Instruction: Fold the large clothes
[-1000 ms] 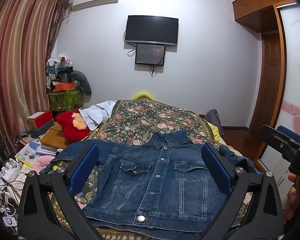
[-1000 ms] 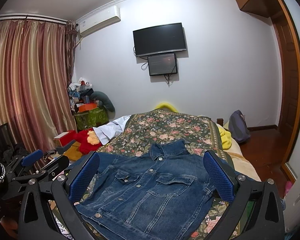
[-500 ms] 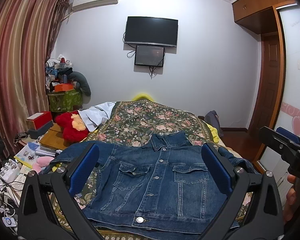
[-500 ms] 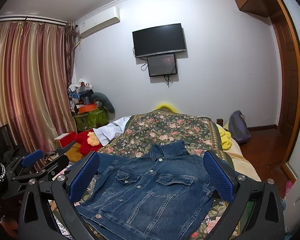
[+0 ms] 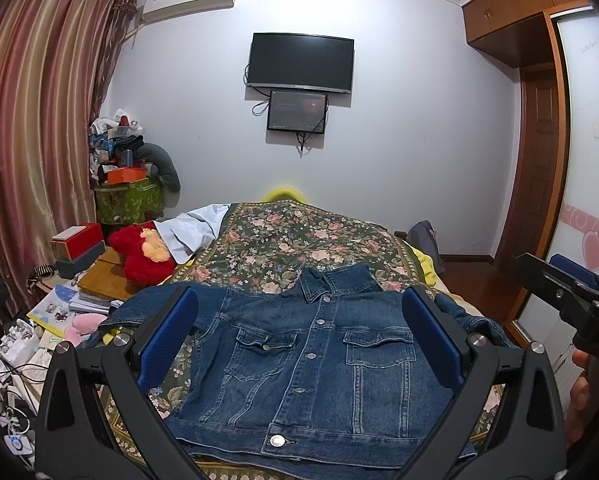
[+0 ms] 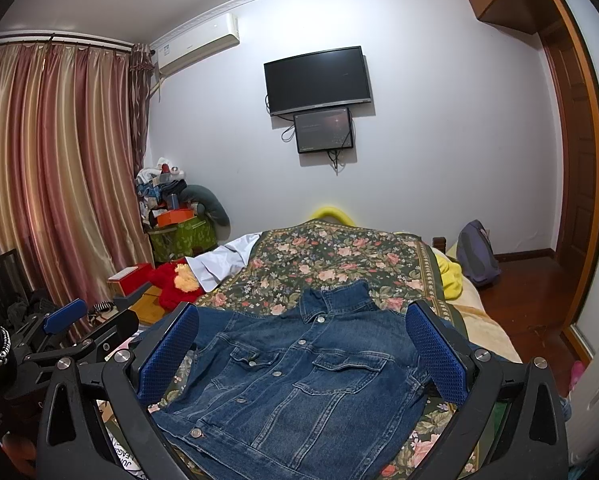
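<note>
A dark blue denim jacket (image 5: 311,364) lies flat and buttoned, front up, on the floral bedspread (image 5: 299,236), collar pointing away and sleeves spread to both sides. My left gripper (image 5: 299,344) hovers above its near hem, open, with nothing between its blue pads (image 5: 167,340). In the right wrist view the same jacket (image 6: 295,384) lies below my right gripper (image 6: 301,356), which is also open and empty. The right gripper (image 5: 571,292) shows at the right edge of the left wrist view, and the left gripper (image 6: 71,332) at the left edge of the right wrist view.
A red plush toy (image 5: 143,252) and a white cloth (image 5: 195,232) lie at the bed's left side. Books, boxes and cables (image 5: 75,280) crowd a low table on the left. A backpack (image 6: 475,252) sits on the wooden floor to the right. A wardrobe door (image 5: 591,200) stands close on the right.
Both views have shifted slightly; the jacket sits a little lower in the left wrist view. The grippers stay open and the jacket has not moved.
</note>
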`<action>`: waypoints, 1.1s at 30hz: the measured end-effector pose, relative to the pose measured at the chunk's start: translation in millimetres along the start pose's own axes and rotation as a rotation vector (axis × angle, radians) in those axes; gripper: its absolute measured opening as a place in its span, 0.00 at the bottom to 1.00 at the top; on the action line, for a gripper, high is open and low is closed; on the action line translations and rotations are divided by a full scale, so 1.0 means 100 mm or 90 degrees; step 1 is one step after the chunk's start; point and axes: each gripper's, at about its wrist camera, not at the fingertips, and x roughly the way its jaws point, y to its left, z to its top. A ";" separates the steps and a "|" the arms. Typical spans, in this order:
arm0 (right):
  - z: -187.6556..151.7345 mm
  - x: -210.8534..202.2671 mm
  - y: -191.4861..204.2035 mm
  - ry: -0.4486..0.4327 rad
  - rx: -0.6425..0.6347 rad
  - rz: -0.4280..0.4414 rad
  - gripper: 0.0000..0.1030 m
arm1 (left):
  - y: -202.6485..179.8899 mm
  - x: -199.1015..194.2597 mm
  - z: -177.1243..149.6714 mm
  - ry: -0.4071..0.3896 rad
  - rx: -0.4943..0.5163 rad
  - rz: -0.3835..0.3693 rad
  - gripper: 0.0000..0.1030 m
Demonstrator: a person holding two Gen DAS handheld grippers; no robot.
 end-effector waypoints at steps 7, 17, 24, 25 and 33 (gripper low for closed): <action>0.00 0.01 0.00 0.000 0.001 0.000 1.00 | -0.01 0.00 0.00 0.000 0.000 0.000 1.00; -0.01 0.04 0.00 0.008 0.003 -0.001 1.00 | 0.00 0.02 0.01 0.000 0.004 0.004 1.00; -0.02 0.22 0.00 0.036 0.005 0.001 1.00 | 0.11 0.22 0.06 0.007 0.023 0.029 1.00; -0.03 0.27 0.01 0.041 0.004 0.001 1.00 | 0.13 0.27 0.07 0.010 0.027 0.035 1.00; 0.00 0.93 -0.01 0.086 -0.010 -0.014 1.00 | 0.54 0.91 0.14 0.050 0.054 0.083 1.00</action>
